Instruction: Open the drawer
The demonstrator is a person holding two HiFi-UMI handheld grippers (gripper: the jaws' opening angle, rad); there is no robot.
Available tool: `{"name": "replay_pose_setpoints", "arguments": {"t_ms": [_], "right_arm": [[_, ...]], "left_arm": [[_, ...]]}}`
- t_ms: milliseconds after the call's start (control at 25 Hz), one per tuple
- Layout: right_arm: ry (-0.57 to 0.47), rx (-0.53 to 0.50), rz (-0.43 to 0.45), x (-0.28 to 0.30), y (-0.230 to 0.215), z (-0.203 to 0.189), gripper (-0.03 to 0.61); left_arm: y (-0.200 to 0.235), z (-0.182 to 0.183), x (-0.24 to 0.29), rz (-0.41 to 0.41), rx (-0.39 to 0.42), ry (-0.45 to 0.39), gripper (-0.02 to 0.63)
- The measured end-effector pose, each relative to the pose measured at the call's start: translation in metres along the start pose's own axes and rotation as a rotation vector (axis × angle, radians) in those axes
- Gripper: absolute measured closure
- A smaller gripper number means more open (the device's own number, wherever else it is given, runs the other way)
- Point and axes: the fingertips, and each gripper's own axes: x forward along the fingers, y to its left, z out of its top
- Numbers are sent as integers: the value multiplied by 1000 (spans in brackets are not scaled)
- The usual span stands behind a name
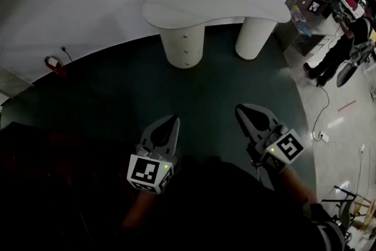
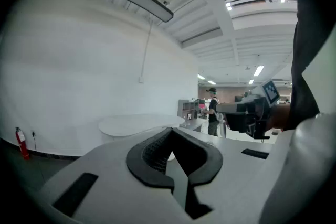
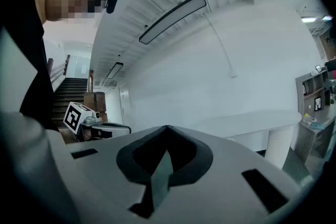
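Both the left gripper [image 1: 174, 120] and right gripper [image 1: 240, 108] are held pinched shut and empty down around 6 o'clock, probably because the drawer [image 1: 185, 38], set in the white desk [image 1: 217, 0] at 12 o'clock, hasn't been reached yet.

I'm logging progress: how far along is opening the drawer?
Done: nothing; the drawers under the white desk all look closed. In hand: nothing; the left gripper and right gripper are shut, empty and well short of the desk. Left: approach, grip a drawer, pull it open.
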Motion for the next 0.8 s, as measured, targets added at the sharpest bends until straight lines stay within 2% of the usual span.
{"name": "replay_pose_setpoints", "arguments": {"t_ms": [360,800], "right_arm": [[16,-4,-3,13,4,-5,563],[25,9,17,53,39,-9,563]], "left_arm": [[16,-3,-4,13,-16,-4,609],[60,-15,-38,39,-7,-15,609]]}}
